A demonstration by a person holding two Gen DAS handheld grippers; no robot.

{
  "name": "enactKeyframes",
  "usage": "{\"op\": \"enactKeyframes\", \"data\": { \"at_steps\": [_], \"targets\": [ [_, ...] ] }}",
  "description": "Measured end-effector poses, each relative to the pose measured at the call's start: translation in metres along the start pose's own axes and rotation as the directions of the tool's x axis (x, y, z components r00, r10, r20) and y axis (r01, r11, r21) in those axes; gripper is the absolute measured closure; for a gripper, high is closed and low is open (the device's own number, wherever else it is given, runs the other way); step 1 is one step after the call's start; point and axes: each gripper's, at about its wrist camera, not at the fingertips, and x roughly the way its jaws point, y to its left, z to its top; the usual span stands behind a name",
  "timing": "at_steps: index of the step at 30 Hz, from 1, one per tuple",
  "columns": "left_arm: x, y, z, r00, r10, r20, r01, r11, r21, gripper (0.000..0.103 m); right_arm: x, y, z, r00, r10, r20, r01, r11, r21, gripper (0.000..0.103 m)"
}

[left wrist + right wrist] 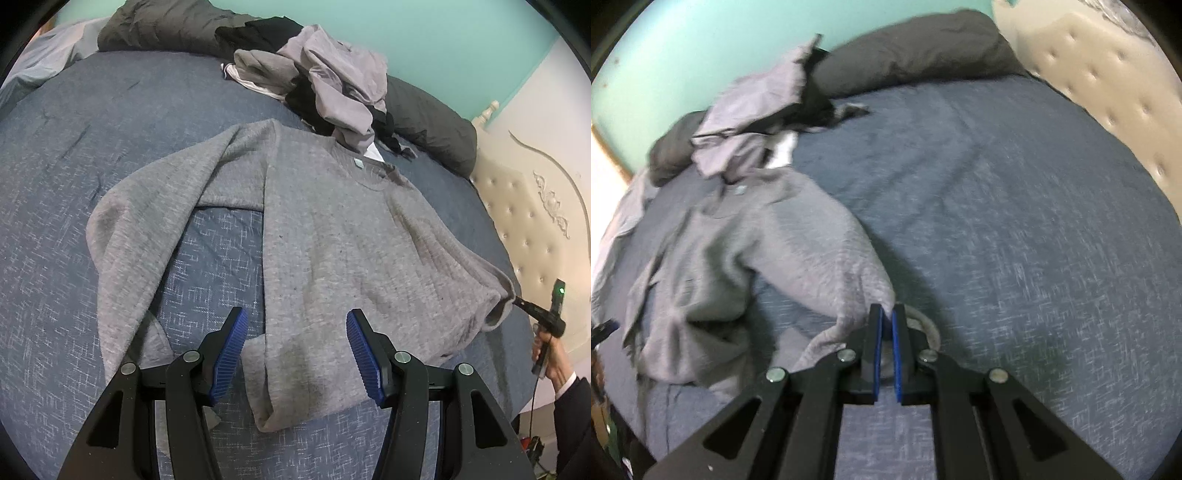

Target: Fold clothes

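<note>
Blue bedspread [74,147]; grey sweater [332,229] soft, limp. Right gripper [887,321] clamped on sleeve cuff; left gripper [295,332] open above hem, best hold there.

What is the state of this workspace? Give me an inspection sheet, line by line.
Surface: blue bedspread, creased.
Job's things: grey sweater spread out, one sleeve folded inward.
Clutter: heap of clothes behind the collar; dark pillow.
Grippers: left gripper open above the hem; right gripper shut on the sweater's cuff.
Cables: thin cable hanging below the right hand.
Surroundings: turquoise wall, cream tufted headboard.
</note>
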Motion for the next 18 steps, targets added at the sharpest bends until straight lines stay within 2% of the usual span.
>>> {"op": "enactKeyframes", "data": {
  "at_steps": [3, 10, 11, 12, 15, 18],
  "targets": [
    [0.003, -0.001, 0.0, 1.0, 0.0, -0.005, 0.0, 1.0, 0.009, 0.043, 0.014, -0.005, -0.005, 0.999, -0.032, -0.017, 0.032, 0.999, 0.025, 0.095],
    [0.008, -0.003, 0.0, 1.0, -0.009, -0.007, 0.009, 1.0, 0.014, 0.043, -0.003, -0.035, -0.022, 0.999, -0.02, 0.046, 0.011, 0.981, 0.192, 0.089],
    [0.008, -0.004, 0.001, 1.0, -0.011, -0.005, 0.011, 1.0, 0.015, 0.043, -0.007, -0.037, -0.027, 0.999, -0.012, 0.042, 0.003, 0.978, 0.21, 0.085],
    [0.008, -0.006, 0.001, 1.0, -0.015, -0.003, 0.015, 1.0, 0.014, 0.043, -0.01, -0.039, -0.033, 0.999, -0.005, 0.037, -0.003, 0.974, 0.227, 0.075],
    [0.008, -0.008, 0.002, 1.0, -0.024, 0.004, 0.024, 1.0, 0.011, 0.043, -0.017, -0.034, -0.055, 0.999, 0.039, 0.021, -0.044, 0.96, 0.276, 0.056],
    [0.006, -0.012, 0.001, 0.999, -0.035, 0.007, 0.035, 0.999, 0.012, 0.042, -0.011, -0.015, -0.074, 0.997, 0.074, -0.023, -0.065, 0.961, 0.269, 0.054]
  ]
}}
